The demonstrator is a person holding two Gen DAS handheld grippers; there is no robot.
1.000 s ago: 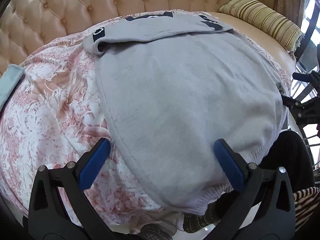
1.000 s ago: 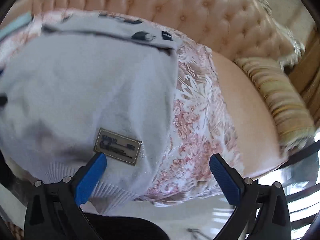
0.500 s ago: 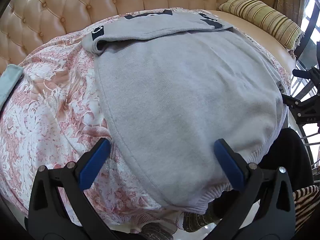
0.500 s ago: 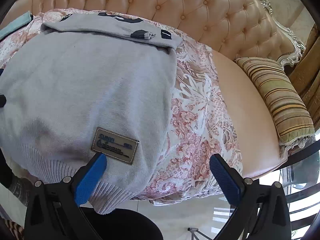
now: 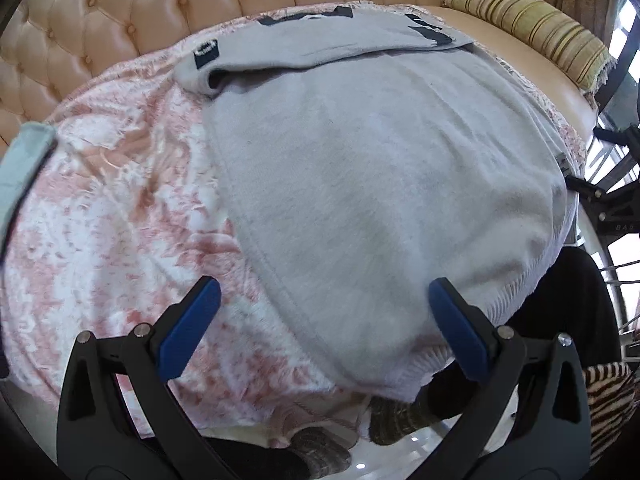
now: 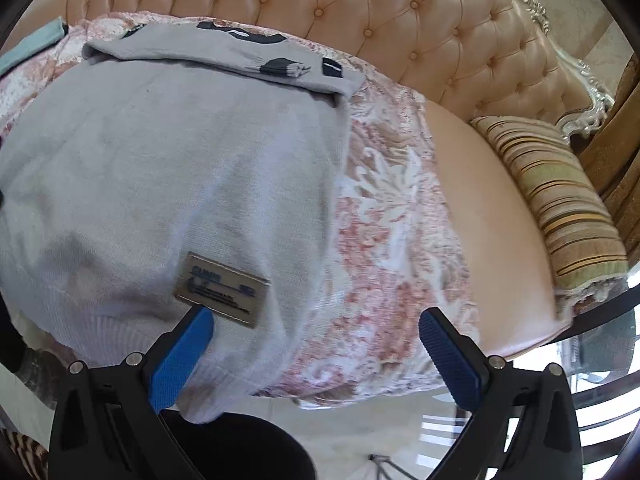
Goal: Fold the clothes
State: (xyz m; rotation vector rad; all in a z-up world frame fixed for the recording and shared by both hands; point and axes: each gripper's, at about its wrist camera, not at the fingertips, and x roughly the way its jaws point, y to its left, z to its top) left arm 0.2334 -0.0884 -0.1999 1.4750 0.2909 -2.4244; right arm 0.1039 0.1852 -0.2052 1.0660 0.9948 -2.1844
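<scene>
Nearest the left wrist camera, the left gripper (image 5: 324,304) stands spread wide, its blue pads (image 5: 188,328) apart and holding nothing; the left pad hangs over the pink floral cover (image 5: 112,216) and the right pad over the near hem of the grey sweater (image 5: 380,184). Below the hem, past the sofa's front edge, a foot in a knitted sock (image 5: 316,452) and a dark trouser leg (image 5: 560,300) show against a pale glossy floor.

In the right wrist view the right gripper (image 6: 316,332) is likewise spread wide and empty. Its left pad (image 6: 180,364) sits just below a rectangular beige label (image 6: 222,290) sewn near the sweater's ribbed hem (image 6: 132,344), which droops over the front edge of the seat; its right pad hangs over the floral cover (image 6: 392,220).

The sweater (image 6: 172,160) lies flat, spread over the cover on the sofa seat, its body smooth. At its far end a strip is folded over the top, showing black markings (image 6: 280,66) and a small black tag (image 5: 206,54). To the right of the cover the bare peach leather seat (image 6: 492,220) is exposed, and a striped cushion (image 6: 560,200) lies at the seat's far right end. A pale blue cloth (image 5: 24,164) lies at the cover's left edge. Behind everything rises the tufted, buttoned peach backrest (image 6: 400,12) with an ornate silver-coloured frame (image 6: 580,80)
</scene>
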